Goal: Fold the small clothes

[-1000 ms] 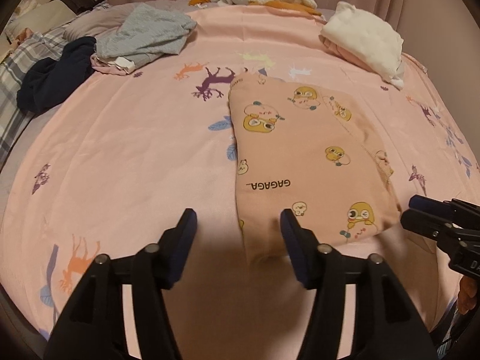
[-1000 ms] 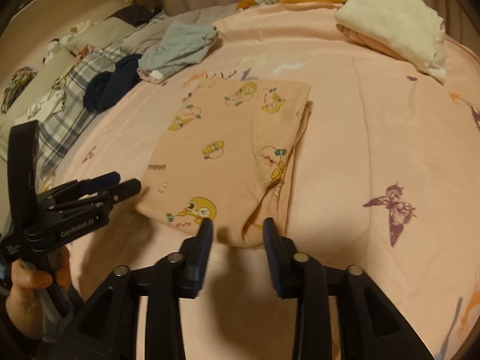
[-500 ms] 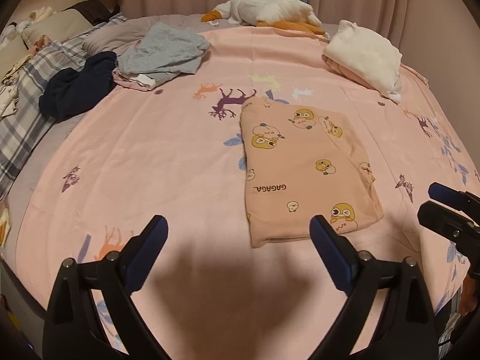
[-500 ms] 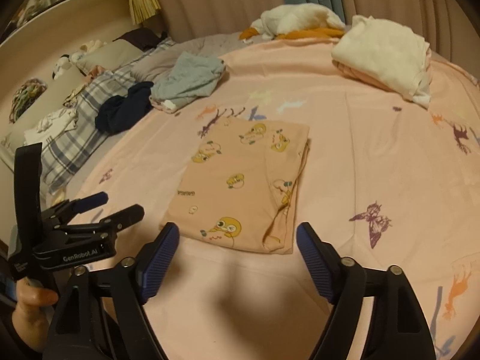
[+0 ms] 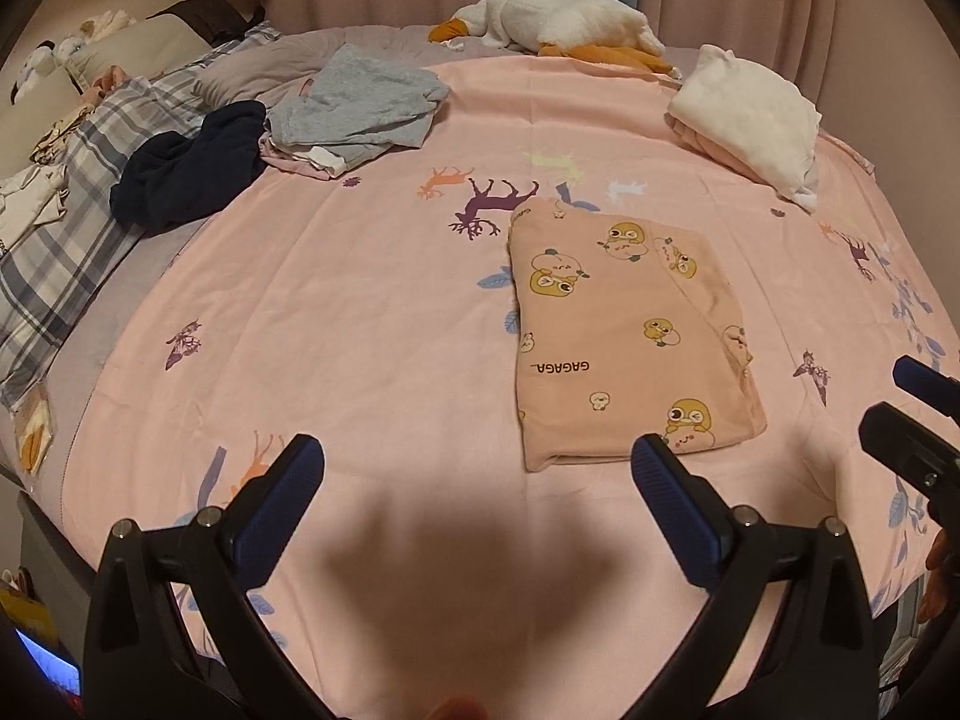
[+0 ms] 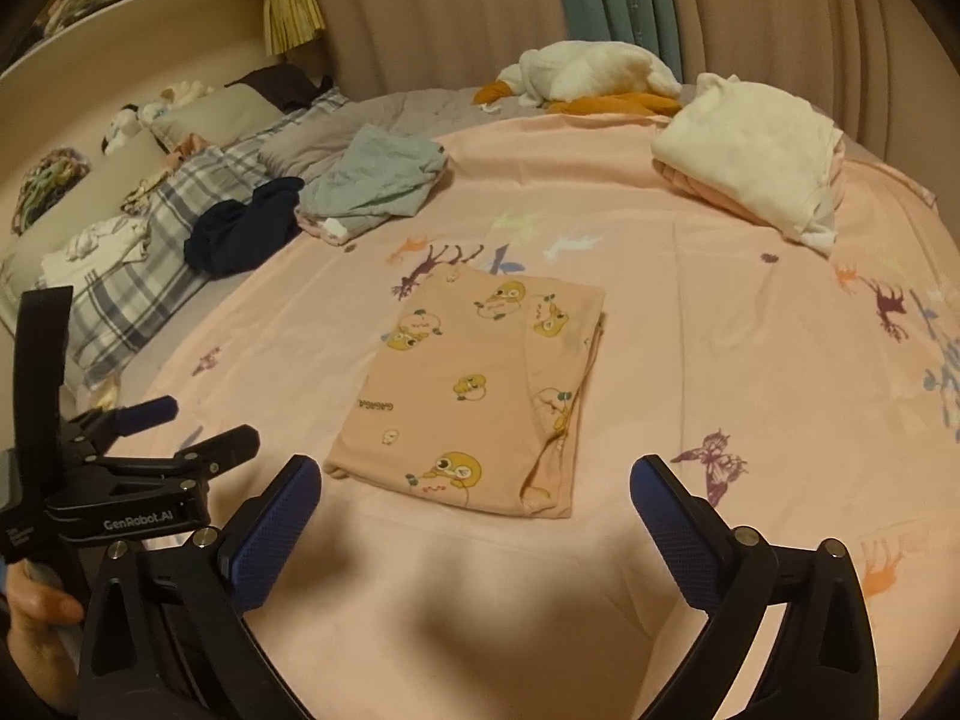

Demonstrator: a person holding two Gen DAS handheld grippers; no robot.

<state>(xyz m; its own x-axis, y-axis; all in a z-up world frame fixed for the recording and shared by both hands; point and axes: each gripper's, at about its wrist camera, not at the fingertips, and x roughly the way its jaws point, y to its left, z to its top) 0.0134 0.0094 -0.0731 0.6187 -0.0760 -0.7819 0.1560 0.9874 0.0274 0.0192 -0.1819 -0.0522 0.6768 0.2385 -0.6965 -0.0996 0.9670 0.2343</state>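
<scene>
Folded duck-print garment lies flat on the bed, both tongs wide and empty above its near edge.

The left tongs (image 5: 477,468) have just been opening and hang clear with nothing between them. To their right the duck-print garment (image 5: 624,330) rests mid-sheet on the bed (image 5: 360,330): soft, light, limp cloth, likely to sag and unfold if lifted by one corner, so pinching both near corners through all layers looks safest. The right tongs (image 6: 474,489), also just opened, hold nothing.

Bed (image 5: 372,312) w/ pink animal-print sheet, plaid pillow (image 5: 66,240) at left. Pink curtains (image 6: 432,6) behind, teal strip (image 6: 606,0) in middle. Shelf (image 6: 150,18) upper left. Dim warm light.
</scene>
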